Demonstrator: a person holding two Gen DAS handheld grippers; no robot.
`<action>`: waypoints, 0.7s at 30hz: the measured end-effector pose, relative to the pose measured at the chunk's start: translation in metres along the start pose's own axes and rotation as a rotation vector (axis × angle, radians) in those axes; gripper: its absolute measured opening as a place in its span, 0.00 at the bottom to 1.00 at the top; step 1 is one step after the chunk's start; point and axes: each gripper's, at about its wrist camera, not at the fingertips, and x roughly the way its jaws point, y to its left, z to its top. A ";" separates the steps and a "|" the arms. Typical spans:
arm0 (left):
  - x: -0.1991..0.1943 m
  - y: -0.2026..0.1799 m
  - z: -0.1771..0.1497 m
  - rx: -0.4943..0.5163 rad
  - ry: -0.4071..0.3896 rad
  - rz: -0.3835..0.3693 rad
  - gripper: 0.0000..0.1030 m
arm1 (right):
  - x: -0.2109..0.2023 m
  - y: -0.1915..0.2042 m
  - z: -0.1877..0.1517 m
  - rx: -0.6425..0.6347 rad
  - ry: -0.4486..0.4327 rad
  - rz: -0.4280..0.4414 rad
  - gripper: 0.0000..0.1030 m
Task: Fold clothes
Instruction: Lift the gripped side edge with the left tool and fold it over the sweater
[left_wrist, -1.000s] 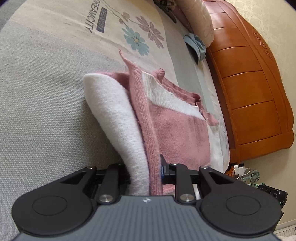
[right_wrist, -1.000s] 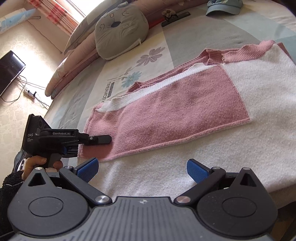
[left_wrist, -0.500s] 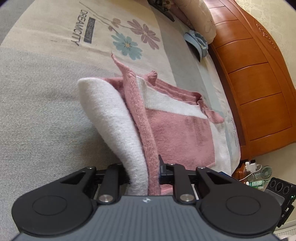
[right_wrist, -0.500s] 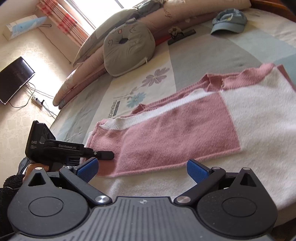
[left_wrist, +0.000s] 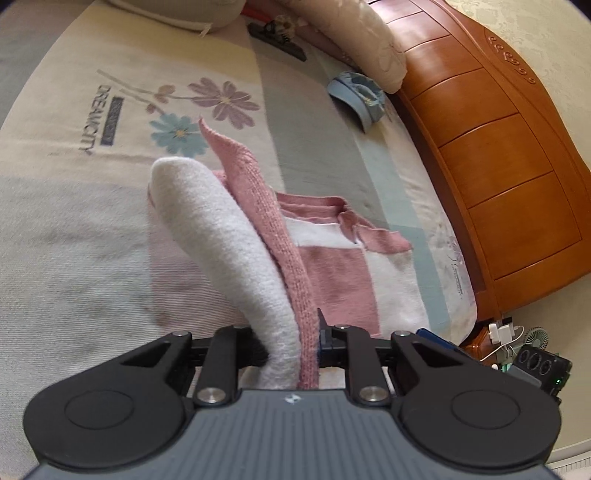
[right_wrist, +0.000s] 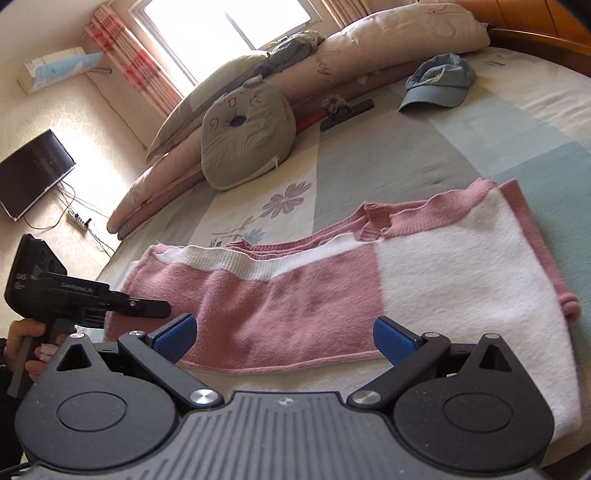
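Pink-and-white sweater (right_wrist: 332, 295) lying partly folded on the bed (right_wrist: 388, 162), which serves as the reference surface. The left gripper (left_wrist: 291, 343) has its jaws pressed narrowly together on one end of the sweater, holding a doubled band of white fleece and pink knit that rises from the bed toward the camera. In the right wrist view this gripper (right_wrist: 147, 308) appears at the sweater's near left corner, with a hand (right_wrist: 27, 347) around its handle. The right gripper (right_wrist: 282, 338) has its blue pads (right_wrist: 173, 334) spread wide, and nothing lies between them; it sits above the near edge of the sweater, whose pink panel lies over the white part. Farther up the bed from the sweater: a blue cap (right_wrist: 439, 83), a grey round cushion (right_wrist: 247, 133) and a rolled quilt (right_wrist: 332, 66) along the far side. A wooden headboard (left_wrist: 498, 147) borders the bed beyond the cap. A wall-mounted television (right_wrist: 33, 173) hangs off the bed's left side.
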 end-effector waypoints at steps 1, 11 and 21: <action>-0.001 -0.007 0.000 0.003 0.000 0.000 0.18 | -0.003 -0.003 0.001 0.003 -0.007 0.003 1.00; 0.018 -0.076 0.006 0.042 0.008 0.027 0.18 | -0.039 -0.042 0.003 0.055 -0.099 0.019 1.00; 0.058 -0.130 0.021 0.069 0.045 0.076 0.18 | -0.065 -0.077 0.000 0.076 -0.128 0.040 1.00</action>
